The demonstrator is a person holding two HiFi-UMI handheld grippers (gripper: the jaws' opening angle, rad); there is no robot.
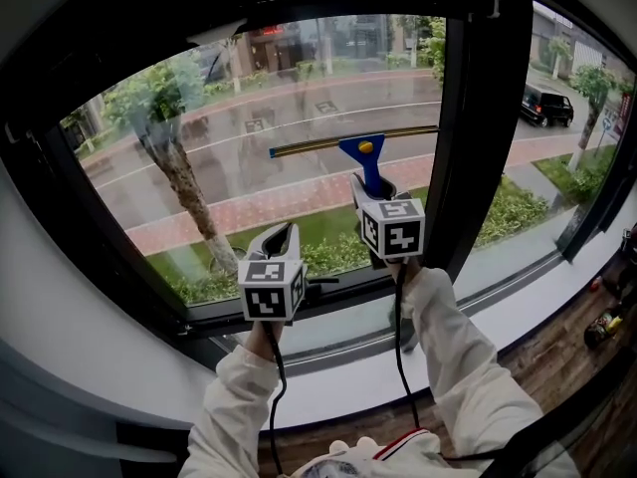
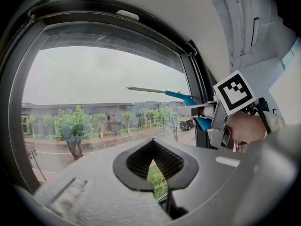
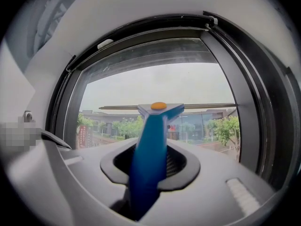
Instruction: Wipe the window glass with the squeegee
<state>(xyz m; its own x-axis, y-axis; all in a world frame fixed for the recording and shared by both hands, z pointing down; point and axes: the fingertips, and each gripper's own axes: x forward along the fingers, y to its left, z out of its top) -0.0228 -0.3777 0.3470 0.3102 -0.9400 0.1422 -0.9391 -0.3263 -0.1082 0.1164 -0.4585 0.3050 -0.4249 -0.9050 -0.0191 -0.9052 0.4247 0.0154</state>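
On the left, the left gripper [image 1: 282, 237] sits low near the bottom edge of the window glass [image 1: 229, 157], with its tongs pressed together at the tips and nothing in them. Over to the right, the right gripper [image 1: 374, 189] is pinching the blue handle of the squeegee [image 1: 366, 157]. The handle points up and the blade lies level across the right half of the pane, its end reaching the dark frame post [image 1: 483, 118].

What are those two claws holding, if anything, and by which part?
The right gripper clamps the blue squeegee by its handle. The left gripper holds nothing.
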